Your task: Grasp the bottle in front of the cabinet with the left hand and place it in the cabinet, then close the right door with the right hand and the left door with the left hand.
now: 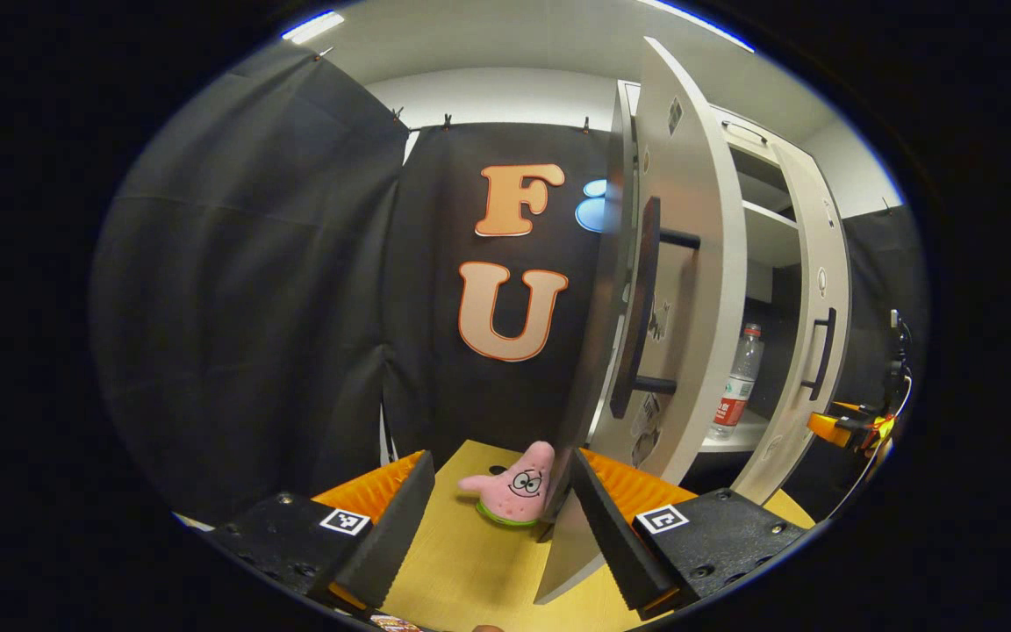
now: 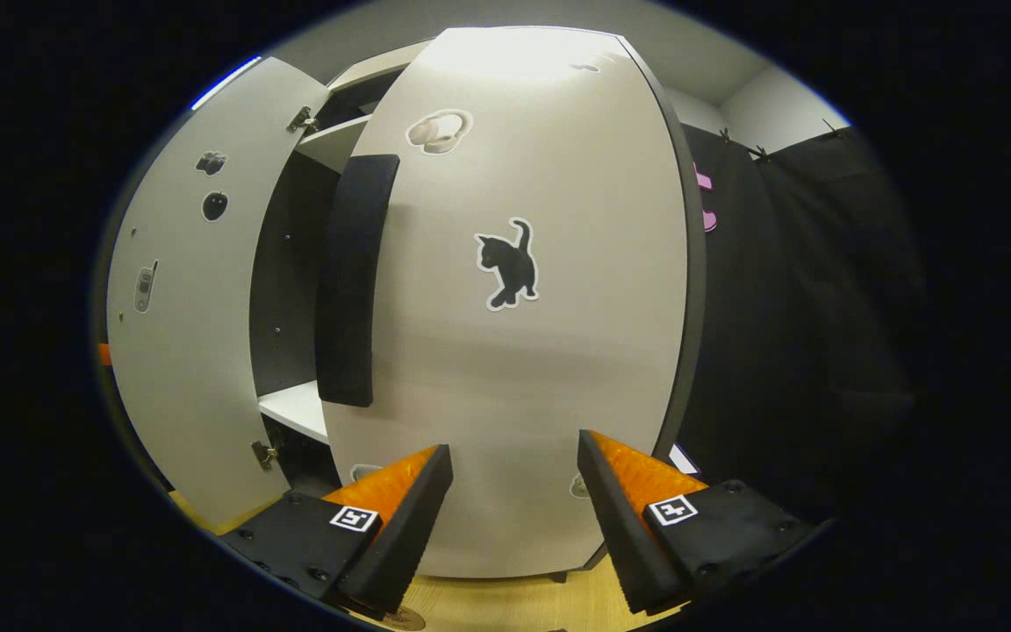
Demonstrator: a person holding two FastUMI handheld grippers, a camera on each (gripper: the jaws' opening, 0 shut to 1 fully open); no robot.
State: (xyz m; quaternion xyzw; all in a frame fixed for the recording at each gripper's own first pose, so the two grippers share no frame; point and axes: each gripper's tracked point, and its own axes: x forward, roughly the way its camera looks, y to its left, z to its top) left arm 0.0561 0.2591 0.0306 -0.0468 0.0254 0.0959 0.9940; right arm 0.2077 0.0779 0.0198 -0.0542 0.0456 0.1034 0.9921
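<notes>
Your left claw [image 1: 492, 518] is released, jaws wide apart with nothing between them, low over the yellow counter [image 1: 462, 570]. Just beyond its fingertips sits a pink star plush [image 1: 512, 493] on the counter, beside the bottom corner of the left door [image 1: 690, 290].

Left door stands swung out, seen nearly edge-on in the left gripper view, its dark handle [image 1: 643, 307] facing you. Through the gap between the doors you see the cabinet [image 1: 764, 237] interior with a white shelf above. The bottle [image 1: 738, 382] stands upright on the cabinet's lower shelf, clear plastic with a red label, inside and to the far right of the left door. The right door [image 1: 808, 351] is angled partway in, with its own dark handle.

Far right in the left gripper view, the other gripper [image 1: 848, 427] shows near the right door's lower edge.

Your right claw [image 2: 512, 518] is also released, jaws spread, holding nothing. It faces the outer face of the right door [image 2: 523, 351] close up, fingertips near the panel; contact cannot be told. A black cat sticker [image 2: 508, 263] sits on that panel, the door's handle [image 2: 352, 281] at its left edge.
</notes>
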